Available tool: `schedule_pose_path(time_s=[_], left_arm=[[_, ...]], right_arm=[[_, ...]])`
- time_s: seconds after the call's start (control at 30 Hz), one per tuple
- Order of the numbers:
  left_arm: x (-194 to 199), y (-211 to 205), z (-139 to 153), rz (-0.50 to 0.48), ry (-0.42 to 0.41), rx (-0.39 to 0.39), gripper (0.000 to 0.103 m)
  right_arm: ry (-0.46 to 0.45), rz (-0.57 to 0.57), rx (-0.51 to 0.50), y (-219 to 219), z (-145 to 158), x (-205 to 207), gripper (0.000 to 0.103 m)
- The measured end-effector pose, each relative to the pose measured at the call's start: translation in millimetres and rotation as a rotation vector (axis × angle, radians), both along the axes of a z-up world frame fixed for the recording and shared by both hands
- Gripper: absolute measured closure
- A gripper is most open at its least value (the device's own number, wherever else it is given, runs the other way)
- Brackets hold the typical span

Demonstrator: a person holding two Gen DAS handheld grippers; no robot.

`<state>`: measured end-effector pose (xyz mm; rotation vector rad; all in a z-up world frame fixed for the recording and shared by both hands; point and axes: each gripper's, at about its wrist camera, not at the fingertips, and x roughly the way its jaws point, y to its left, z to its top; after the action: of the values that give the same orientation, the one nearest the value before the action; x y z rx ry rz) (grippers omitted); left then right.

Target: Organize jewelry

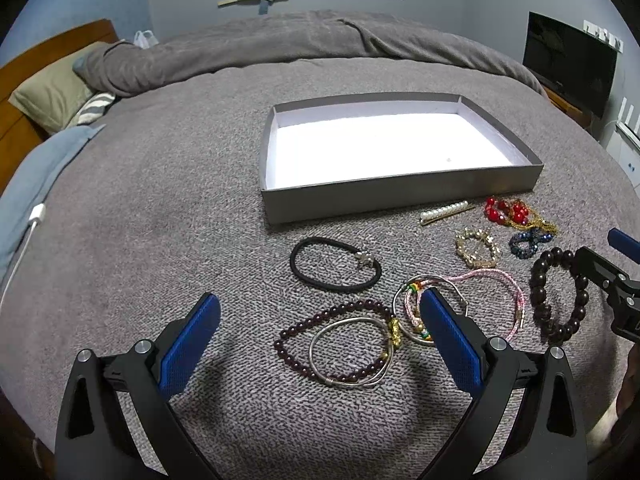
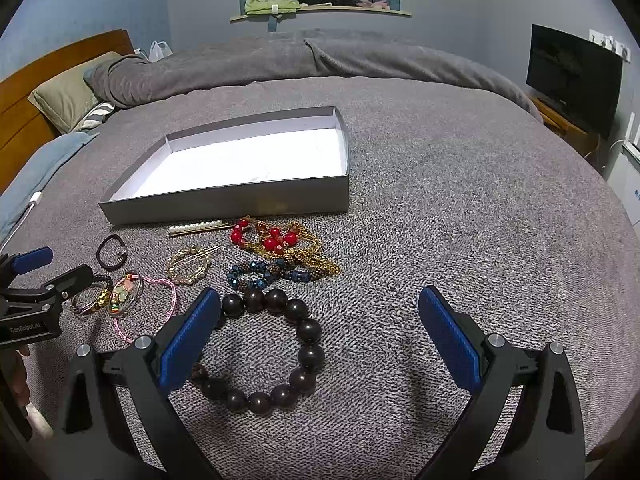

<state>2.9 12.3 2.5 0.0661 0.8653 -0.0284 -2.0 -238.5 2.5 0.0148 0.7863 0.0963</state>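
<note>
A shallow grey box (image 1: 400, 194) (image 2: 224, 202) with a white floor lies empty on the bed. Jewelry is spread in front of it: a black hair tie (image 1: 335, 264), a dark red bead bracelet (image 1: 320, 320) with a silver bangle (image 1: 348, 350), a pink cord (image 1: 492, 280), a pearl clip (image 1: 444, 213) (image 2: 196, 227), a red-and-gold chain (image 2: 280, 240), a blue bead bracelet (image 2: 264, 273) and a dark wooden bead bracelet (image 2: 280, 352) (image 1: 560, 296). My left gripper (image 1: 320, 312) hangs open over the dark red bracelet. My right gripper (image 2: 320, 308) stands open, its left finger beside the wooden bracelet.
The grey blanket (image 1: 160, 208) covers the bed. Pillows (image 1: 52, 92) and a wooden headboard (image 1: 24, 64) lie at the left, a black screen (image 2: 572, 76) at the right. A white cable (image 1: 24, 240) runs along the bed's left edge.
</note>
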Motion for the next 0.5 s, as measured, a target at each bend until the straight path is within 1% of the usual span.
schedule_pose_path(time_s=[0.4,0.5], left_arm=[[1.7,-0.4,-1.2,-0.002,0.003,0.009,0.004],[1.9,0.6,-1.7,-0.006,0.006,0.0,0.004]], right_arm=[[0.003,-0.001,0.002,-0.5,-1.2,-0.7,0.005],[0.005,0.001,0.006,-0.7,-2.4,-0.8,0.005]])
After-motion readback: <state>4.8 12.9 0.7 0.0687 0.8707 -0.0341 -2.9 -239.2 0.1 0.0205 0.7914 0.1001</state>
